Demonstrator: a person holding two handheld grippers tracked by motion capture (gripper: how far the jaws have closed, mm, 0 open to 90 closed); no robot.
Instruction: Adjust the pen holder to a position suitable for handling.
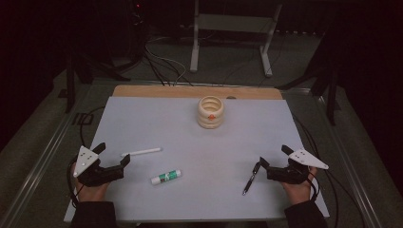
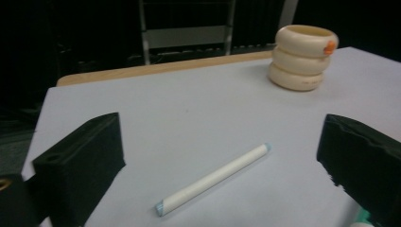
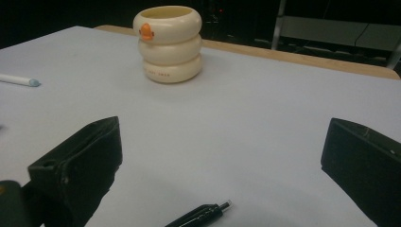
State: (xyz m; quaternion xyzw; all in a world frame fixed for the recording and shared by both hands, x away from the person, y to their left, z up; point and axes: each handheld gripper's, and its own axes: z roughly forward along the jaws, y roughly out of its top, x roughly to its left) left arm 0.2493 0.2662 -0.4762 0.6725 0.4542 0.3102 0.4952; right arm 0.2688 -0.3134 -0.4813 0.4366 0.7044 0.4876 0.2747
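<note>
At the bottom of the high view the left gripper (image 1: 115, 163) and the right gripper (image 1: 272, 158) rest at the lower left and lower right of the pale grey table top (image 1: 142, 118), each with its black jaws spread wide and nothing between them, which looks like a ready stance before any pick. Just ahead of the left jaws lies a slim white pen with pale blue ends (image 1: 141, 152), and right of it, lower centre, a white glue stick with green lettering (image 1: 166, 177); a slim black pen (image 1: 251, 178) lies beside the right gripper's jaw. All three lie flat and well apart, probably so each can be gripped singly. Farther up, at upper centre, stands the cream ribbed holder shaped like three stacked rings (image 1: 210, 112), upright and open-topped, likely meant to receive them. The right gripper view brings out faint lettering on the holder's lower ring and the black pen's tip (image 3: 226, 205), details too small from above.
</note>
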